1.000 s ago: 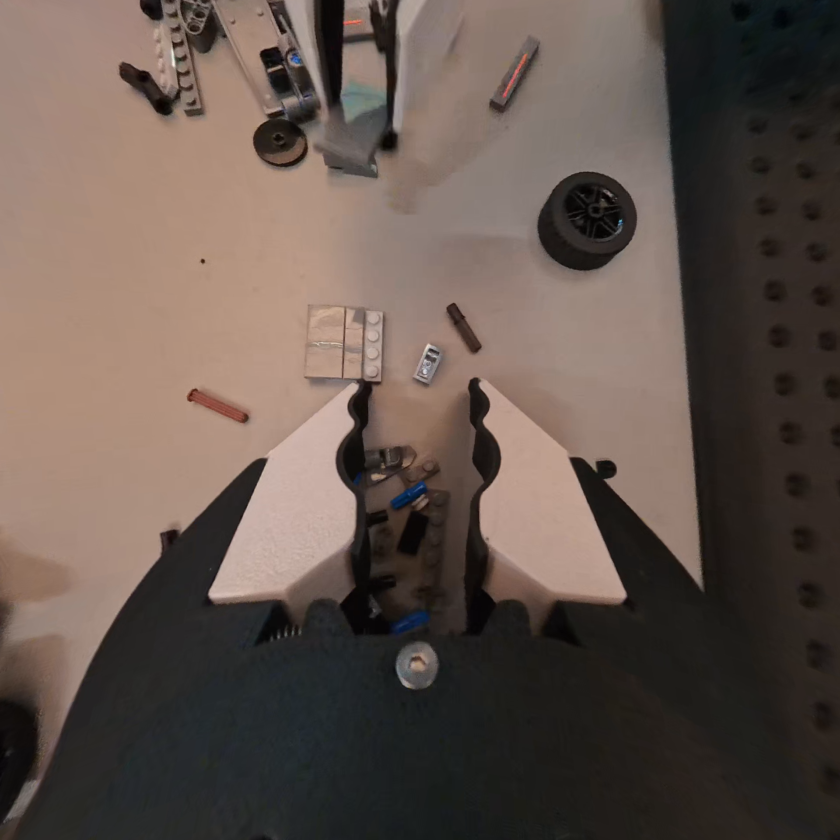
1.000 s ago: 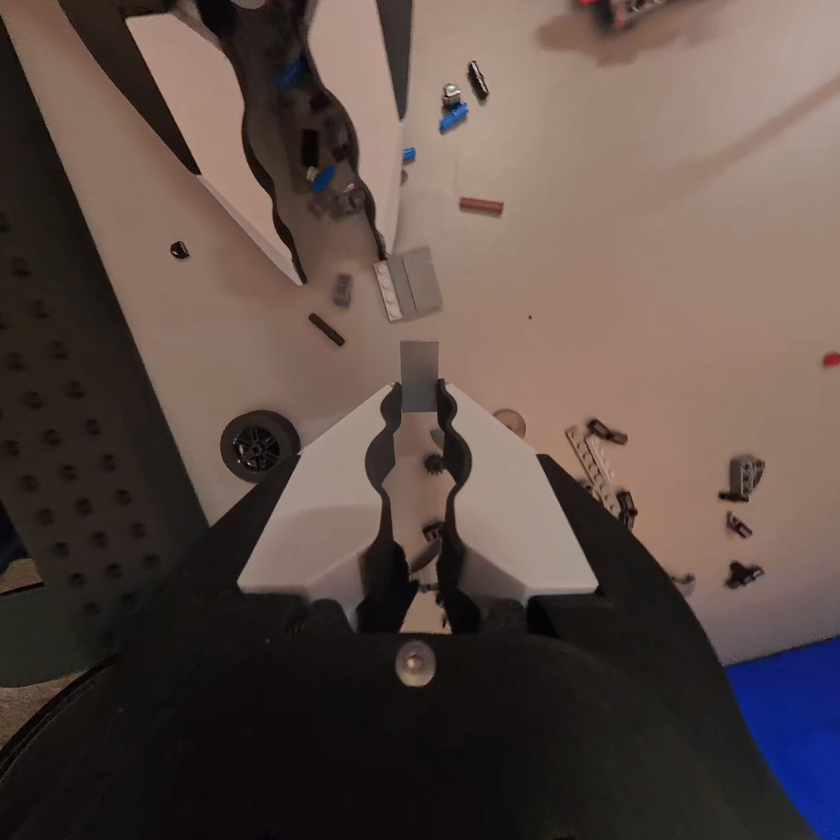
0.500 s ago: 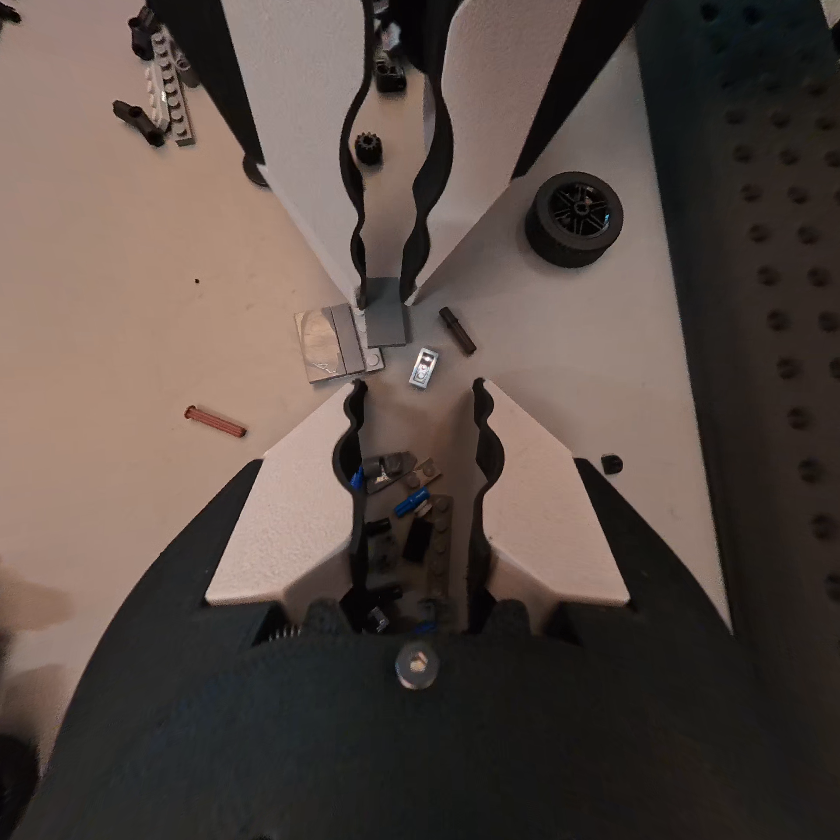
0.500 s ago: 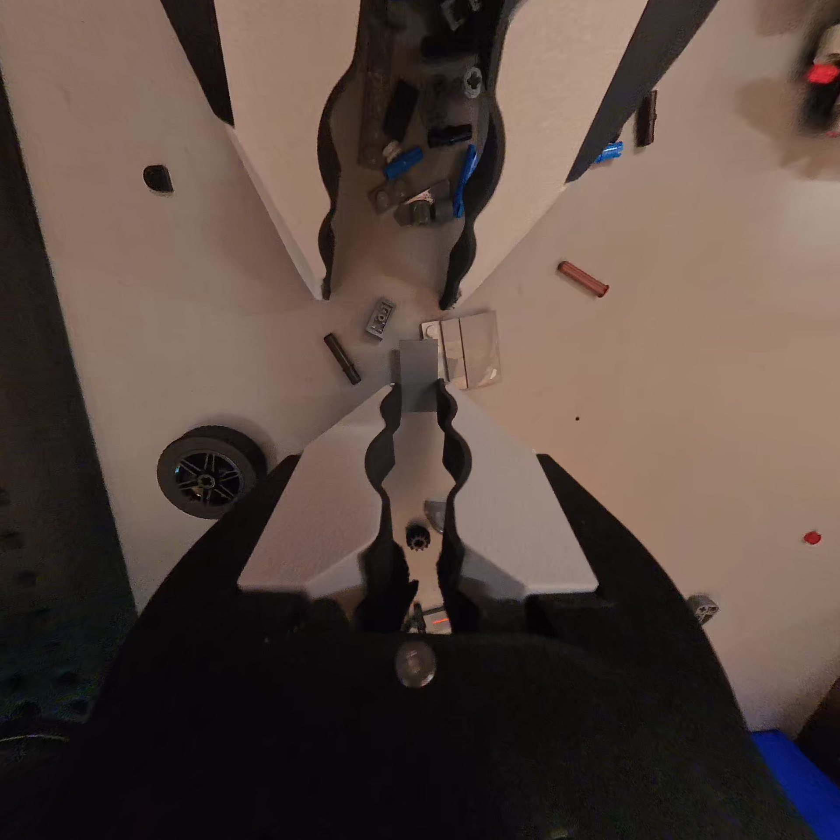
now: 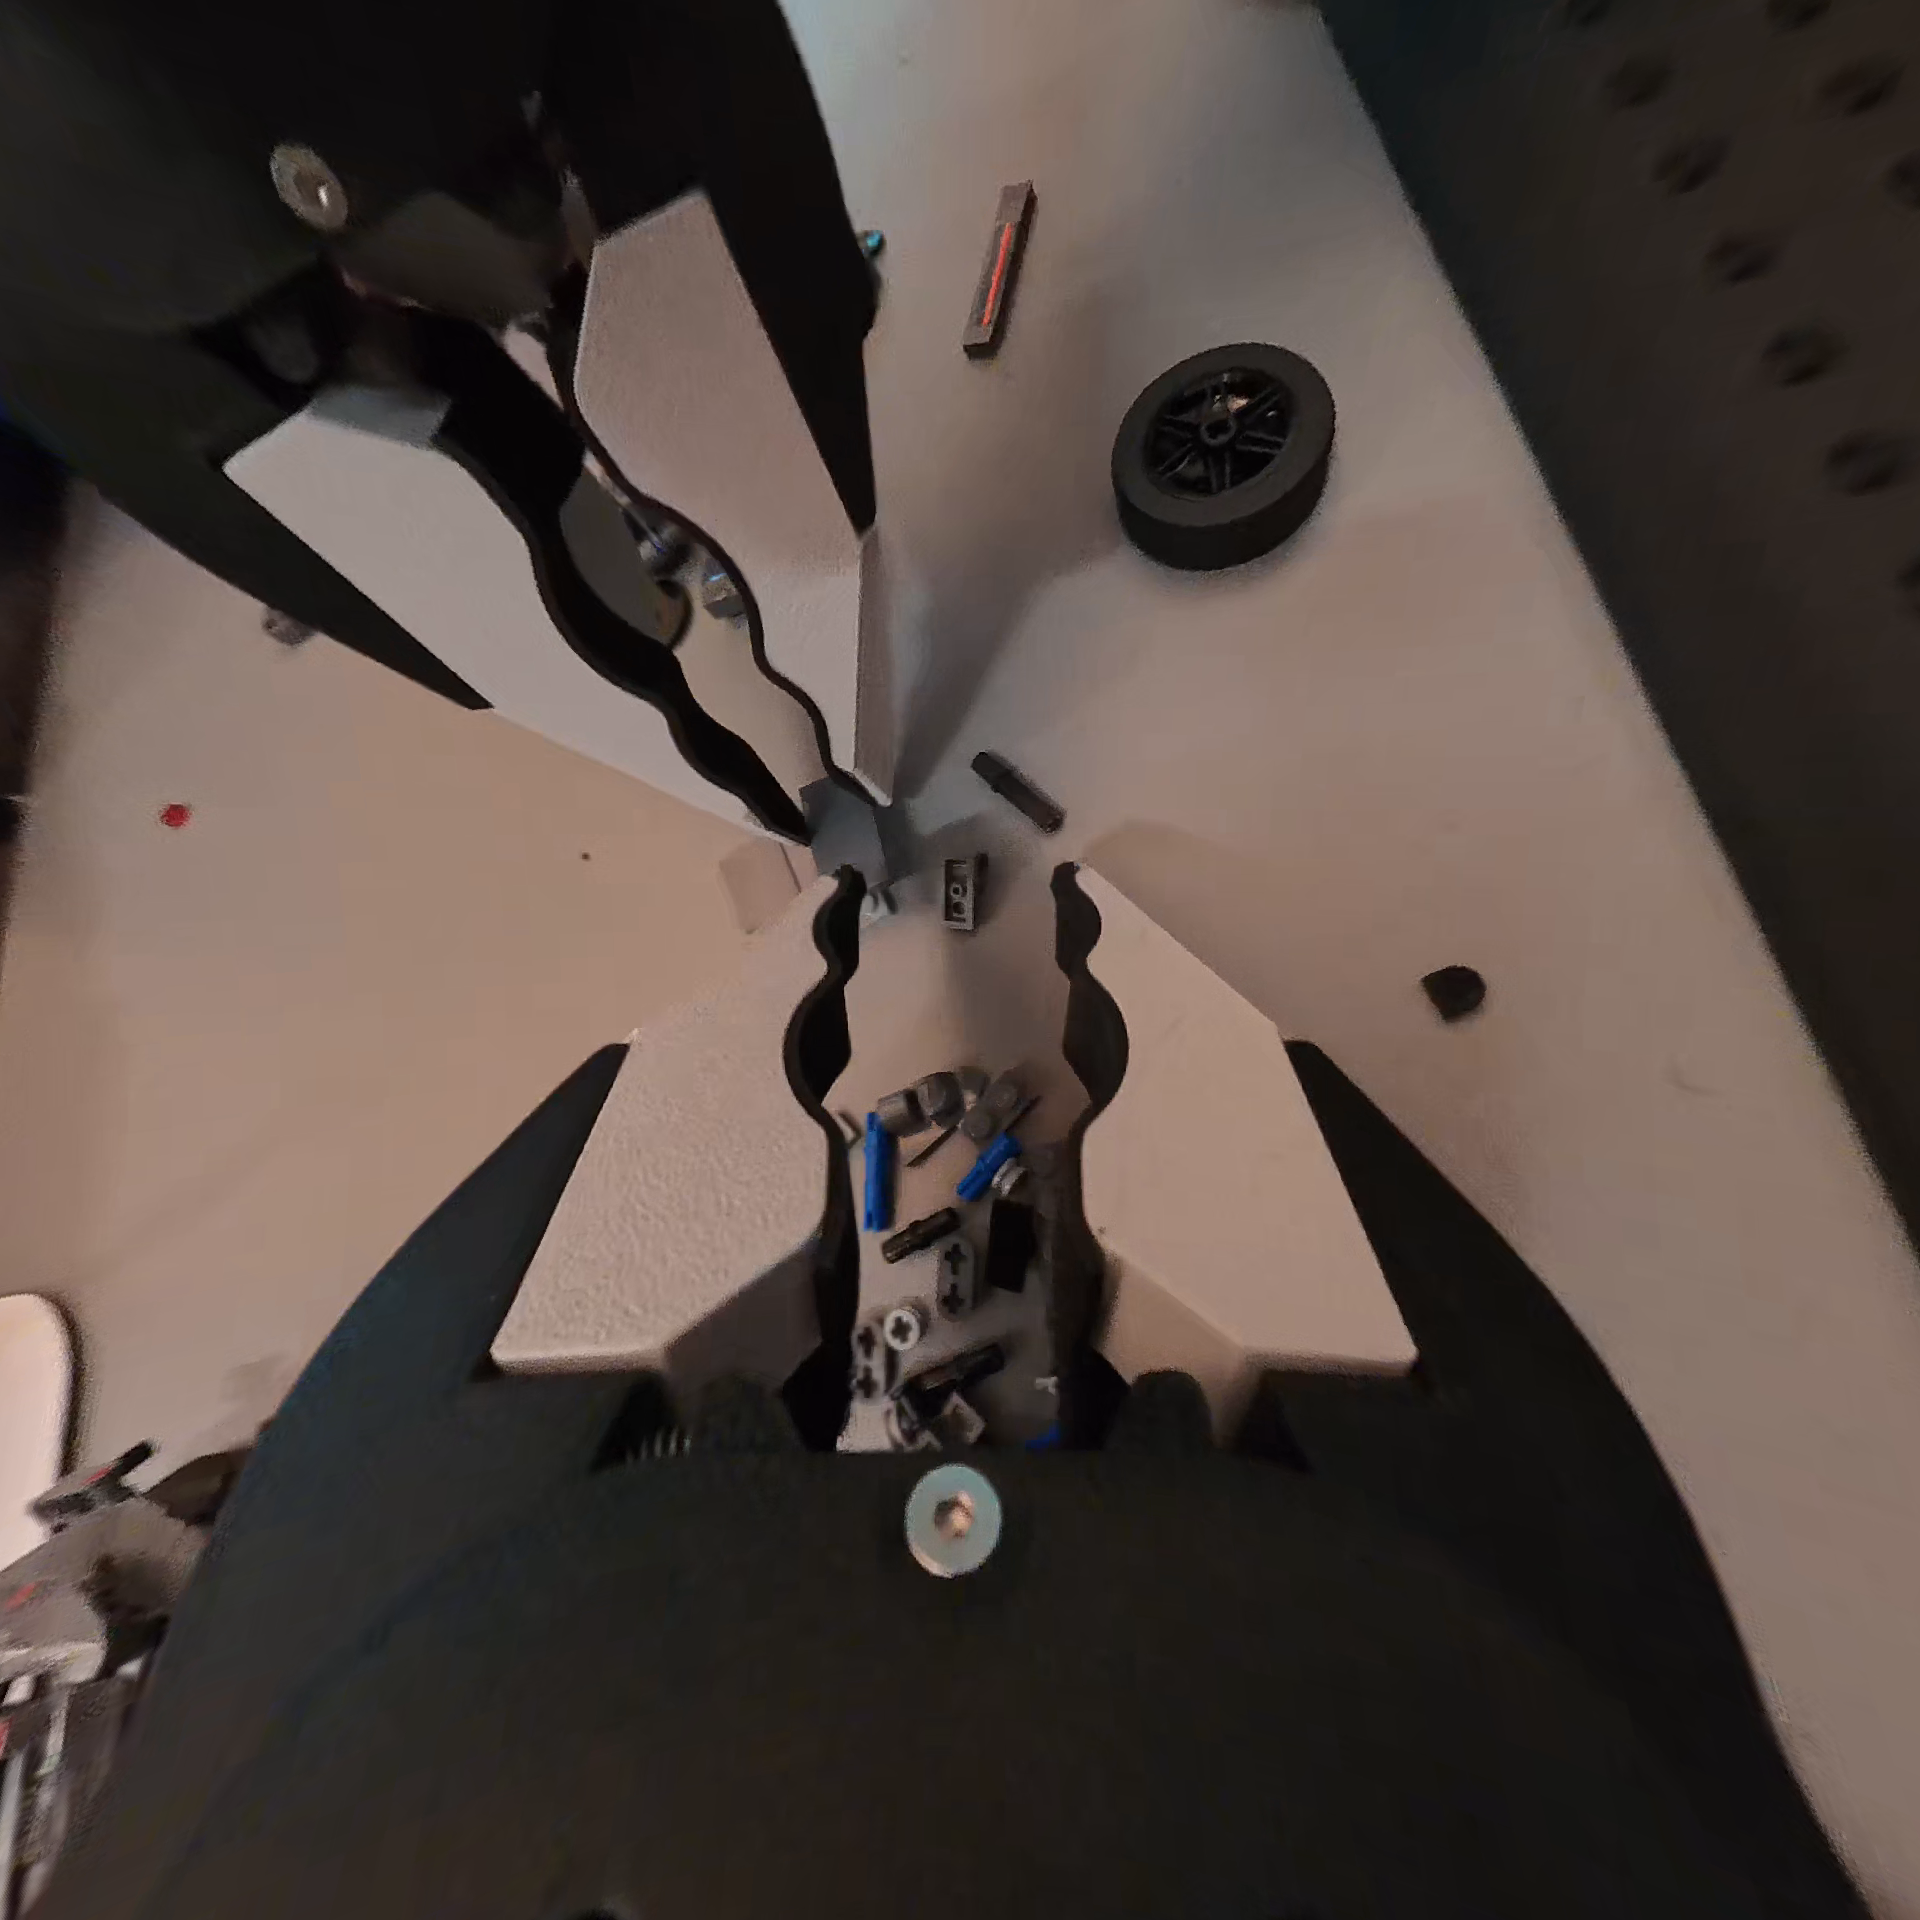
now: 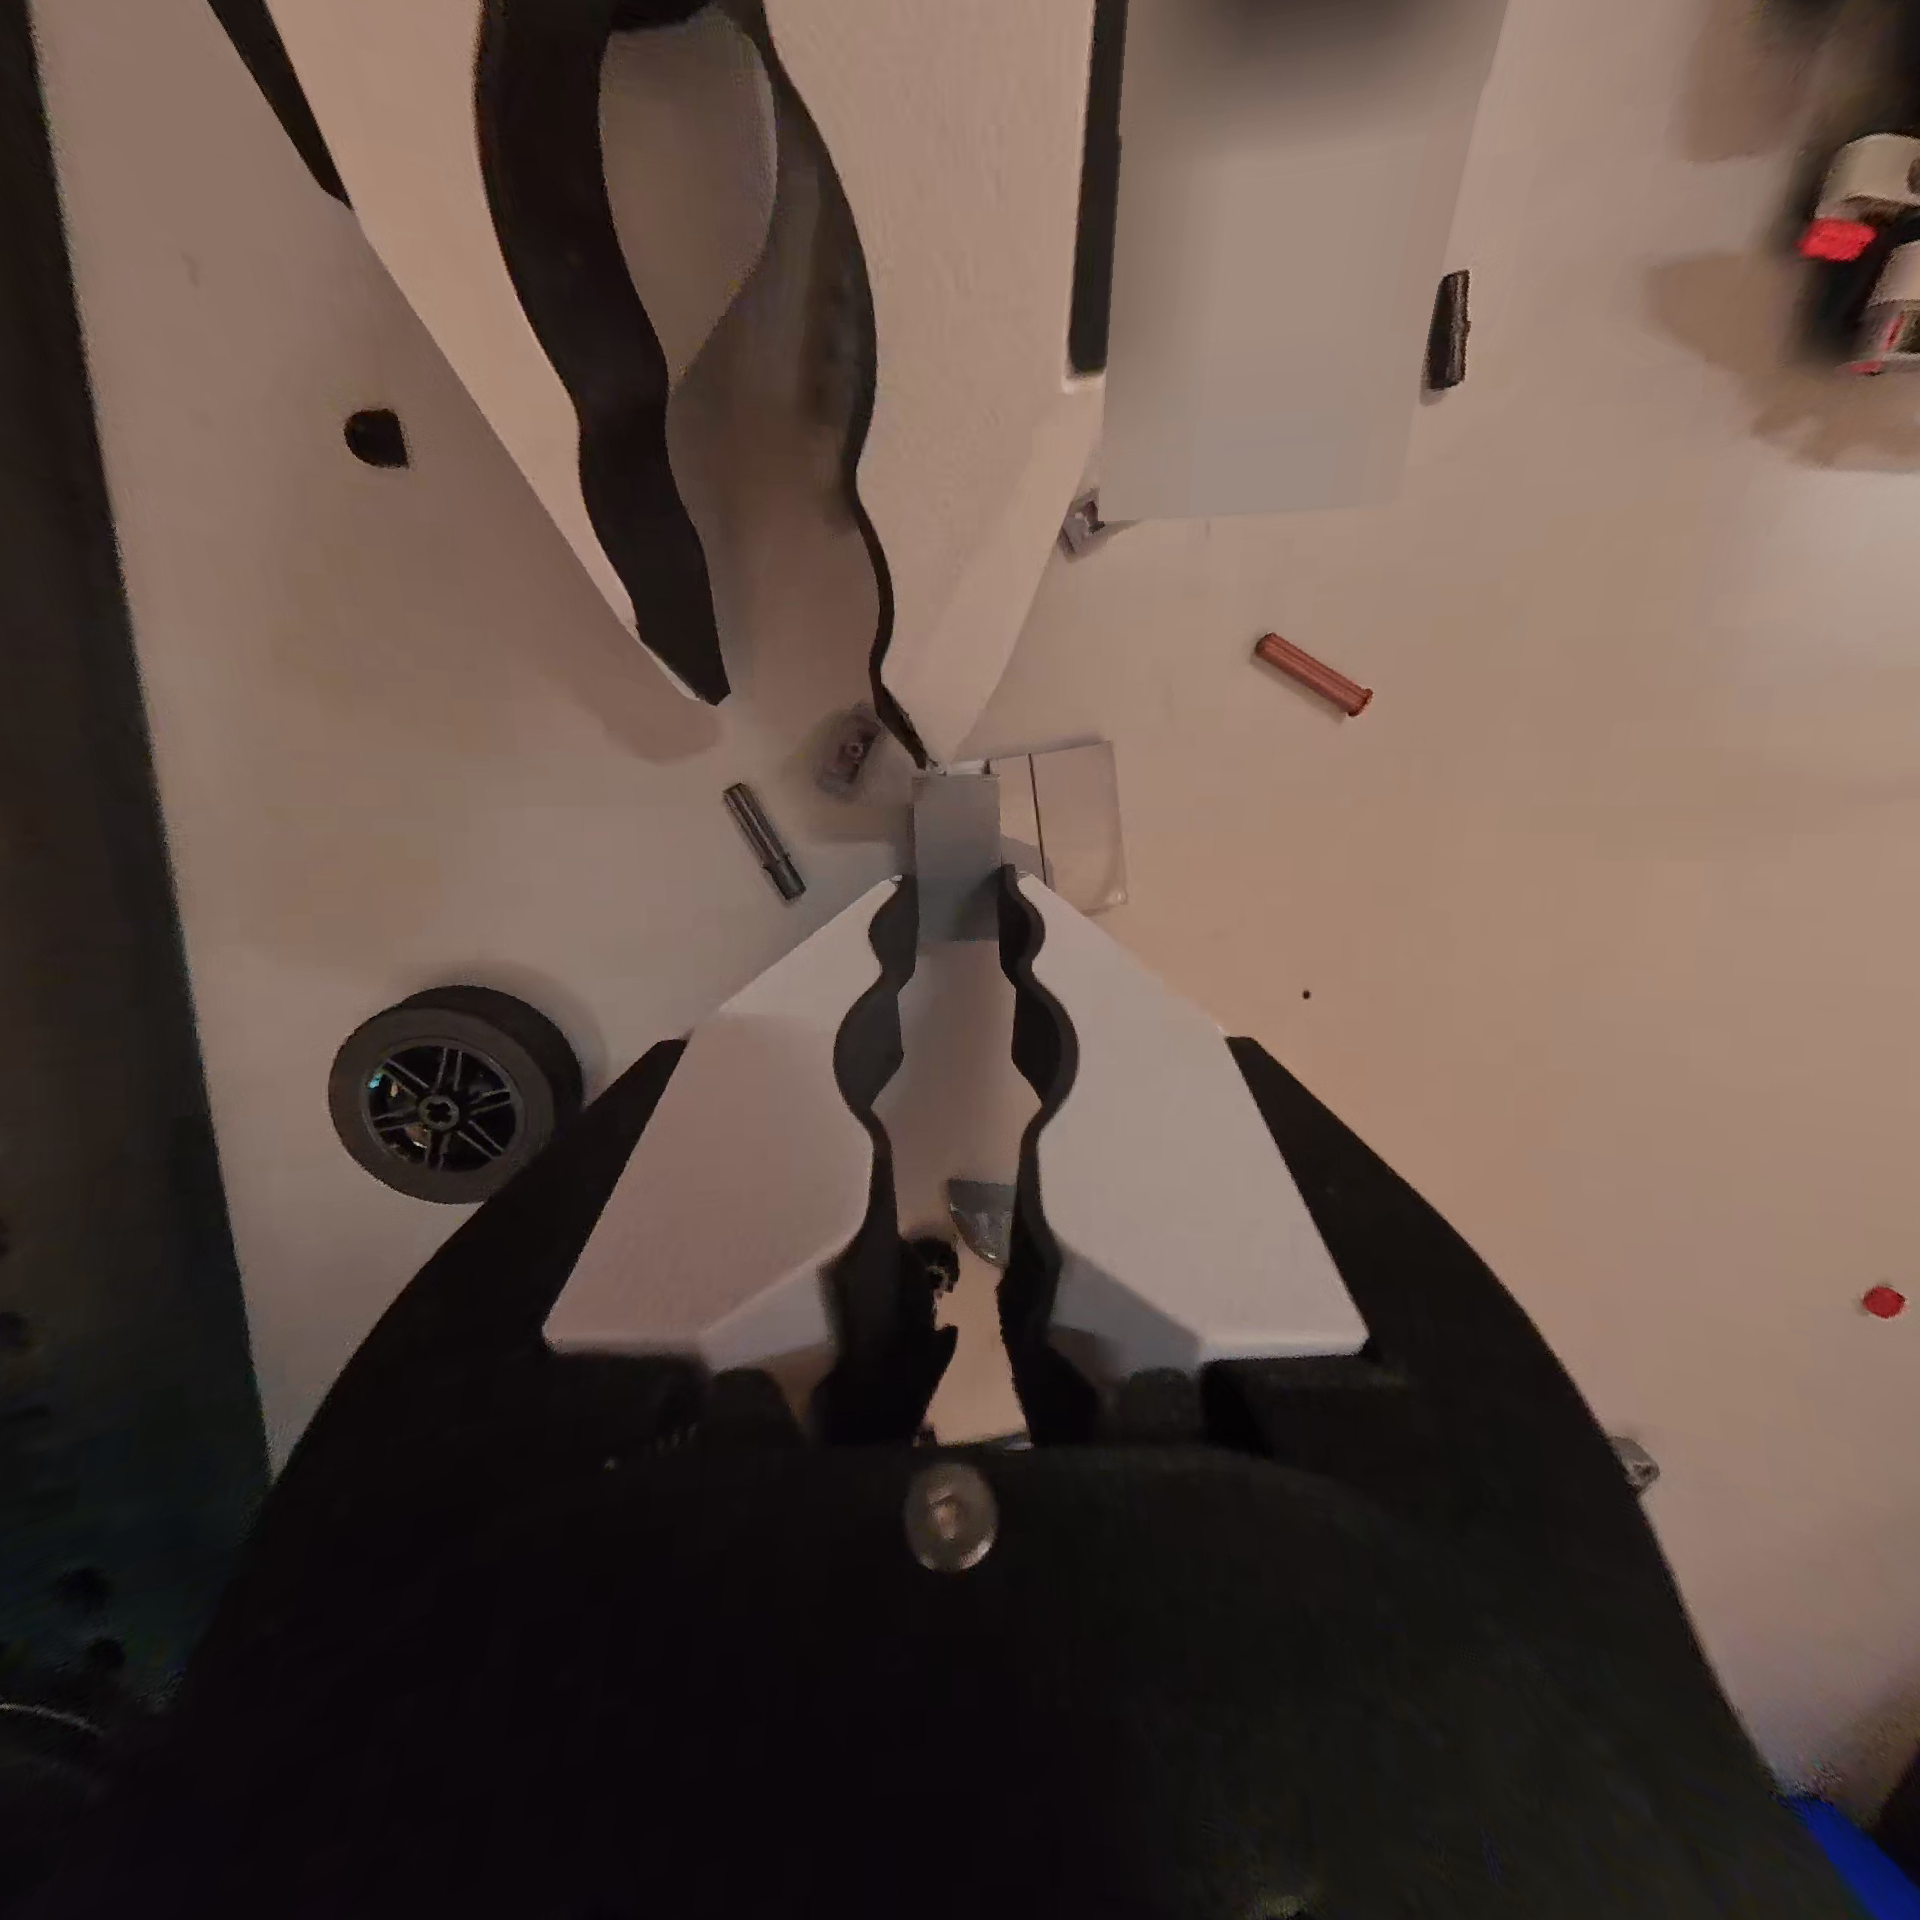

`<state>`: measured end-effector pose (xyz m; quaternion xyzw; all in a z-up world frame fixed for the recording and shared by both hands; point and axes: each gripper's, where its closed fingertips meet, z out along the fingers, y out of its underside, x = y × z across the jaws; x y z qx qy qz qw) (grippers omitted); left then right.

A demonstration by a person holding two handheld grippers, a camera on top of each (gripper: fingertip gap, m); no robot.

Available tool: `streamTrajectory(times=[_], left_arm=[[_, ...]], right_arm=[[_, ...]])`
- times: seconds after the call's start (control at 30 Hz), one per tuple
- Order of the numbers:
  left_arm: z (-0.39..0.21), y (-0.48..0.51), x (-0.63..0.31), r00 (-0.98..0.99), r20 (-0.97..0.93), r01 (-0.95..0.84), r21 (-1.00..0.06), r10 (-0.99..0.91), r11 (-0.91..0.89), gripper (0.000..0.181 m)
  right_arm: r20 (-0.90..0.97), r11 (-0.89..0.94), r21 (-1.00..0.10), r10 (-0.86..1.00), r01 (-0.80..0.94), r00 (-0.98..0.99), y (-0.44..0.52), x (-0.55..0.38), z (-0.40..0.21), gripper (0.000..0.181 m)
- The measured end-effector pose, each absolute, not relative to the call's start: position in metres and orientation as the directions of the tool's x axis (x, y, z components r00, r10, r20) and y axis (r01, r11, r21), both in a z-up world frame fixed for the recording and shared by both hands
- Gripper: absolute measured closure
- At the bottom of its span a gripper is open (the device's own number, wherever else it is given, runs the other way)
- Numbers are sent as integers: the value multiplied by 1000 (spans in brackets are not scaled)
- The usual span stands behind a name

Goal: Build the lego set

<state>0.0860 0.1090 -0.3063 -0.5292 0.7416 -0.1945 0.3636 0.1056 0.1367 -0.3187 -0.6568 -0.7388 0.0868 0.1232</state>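
My right gripper (image 6: 956, 883) is shut on a flat grey tile (image 6: 954, 844) and holds it down against the stud row of a small grey plate assembly (image 6: 1081, 821) on the white table. In the left wrist view the right gripper (image 5: 836, 816) comes in from the upper left with the tile (image 5: 854, 836) at its tips. The assembly (image 5: 756, 883) is mostly hidden there. My left gripper (image 5: 956, 878) is open and empty. Its left fingertip rests at the assembly's near end. It shows from above in the right wrist view (image 6: 810, 717).
Around the tips lie a small dark grey plate (image 5: 964, 888), a black pin (image 5: 1016, 792), a black wheel (image 5: 1221, 457) and a brown axle (image 6: 1311, 675). Several small loose parts (image 5: 935, 1195) lie between my left fingers. A dark pegboard (image 5: 1714, 416) borders the right side. My right tips are roughly 7 cm from the brown axle (image 6: 1311, 675).
The right gripper has carried the tile forward and down onto the plate assembly. The left gripper has moved closer, so its fingertip now meets the assembly's end.
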Motion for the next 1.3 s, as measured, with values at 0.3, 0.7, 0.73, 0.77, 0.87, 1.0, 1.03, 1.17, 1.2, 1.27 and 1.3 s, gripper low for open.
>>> streamTrajectory(times=[0.3,0.7,0.73,0.77,0.87,1.0,1.03,1.17,1.2,1.27,1.3], left_arm=[[-318,111,86,-190,-355,-683,-622,-916,383,142],[-322,110,88,-168,-261,-676,-671,-951,304,148],[-322,109,88,-169,-258,-675,-673,-951,302,150],[-322,110,89,-166,-259,-675,-674,-952,301,149],[-322,110,88,-160,-254,-677,-675,-954,293,148],[-322,112,88,-145,-236,-681,-681,-961,270,146],[-322,113,88,-140,-230,-681,-684,-963,263,145],[-322,113,88,-143,-232,-681,-682,-962,266,146],[-322,112,88,-144,-232,-682,-681,-962,267,146],[-322,113,88,-147,-249,-681,-676,-957,281,147],[-321,114,87,-145,-262,-685,-670,-954,288,147]], right_arm=[[69,141,-294,990,945,-126,136,104,-322,168],[85,146,-294,988,945,-127,137,101,-322,168],[86,144,-293,989,945,-124,137,101,-322,167],[85,142,-294,989,945,-122,137,101,-322,167],[99,137,-296,989,945,-112,140,101,-320,166],[91,118,-307,991,944,-95,142,104,-317,167],[86,115,-312,992,943,-93,141,105,-316,169],[95,106,-314,992,944,-80,144,106,-318,176],[94,100,-312,993,945,-74,145,106,-319,176],[106,103,-314,992,944,-74,147,105,-320,176],[98,98,-320,993,942,-70,146,104,-320,175]])
